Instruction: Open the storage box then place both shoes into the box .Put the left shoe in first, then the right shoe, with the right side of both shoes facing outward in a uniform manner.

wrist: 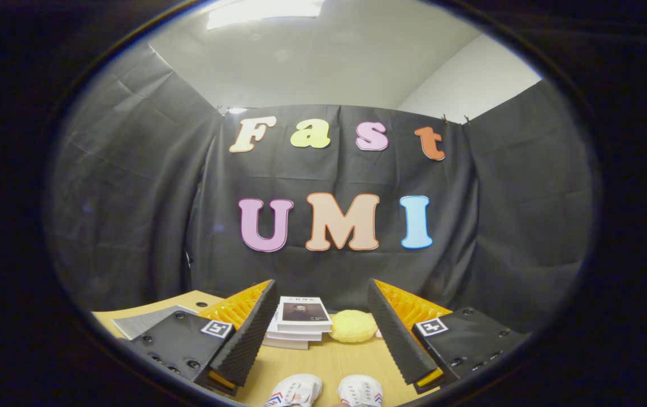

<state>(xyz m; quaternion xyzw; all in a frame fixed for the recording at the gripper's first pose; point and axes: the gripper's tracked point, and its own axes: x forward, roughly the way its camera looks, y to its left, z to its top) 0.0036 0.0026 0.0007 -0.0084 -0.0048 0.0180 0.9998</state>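
Two white shoes with red and blue stripes stand side by side on the wooden table, their toes pointing toward the booth's back wall: the left one (296, 391) and the right one (361, 391). They lie low between my fingers, close below me. My gripper (323, 325) hangs above the table, open wide, with nothing between its fingers (250, 333).
Beyond the fingers a stack of books (299, 323) lies at the back of the table (326, 362). A round yellow cushion-like thing (353, 326) sits just right of the books. A grey sheet (142, 321) lies at the far left of the table.
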